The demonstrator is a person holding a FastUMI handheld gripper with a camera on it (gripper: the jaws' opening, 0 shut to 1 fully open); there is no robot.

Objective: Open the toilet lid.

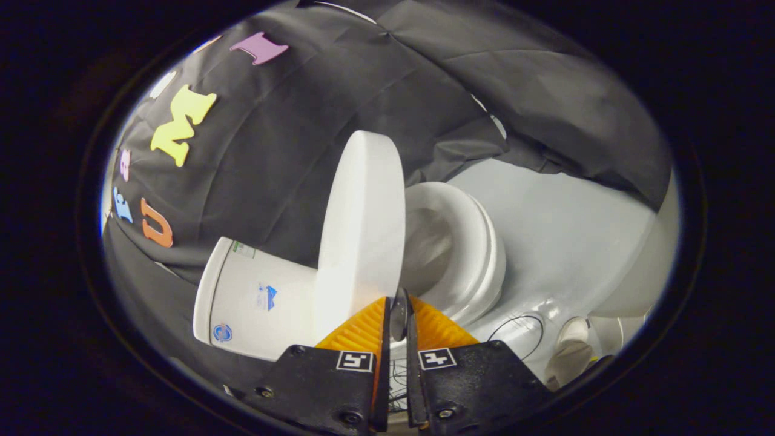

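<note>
We're in a mock bathroom set up inside a recording booth: a white toilet (pixel 460 254) with its lid (pixel 363 230) raised and its tank (pixel 254 303) behind stands on a pale glossy floor (pixel 563 230), black cloth (pixel 290 157) draped all round as the wall, and thin cables (pixel 521 330) trail across the floor's near edge.

The gripper (pixel 399 315) has its jaws nearly together, pinching the near edge of the toilet lid (pixel 363 236), which stands raised on edge. Left of the lid is the tank (pixel 254 303); right of it lie the open seat (pixel 478 248) and bowl, with pale floor (pixel 569 230) beyond
</note>
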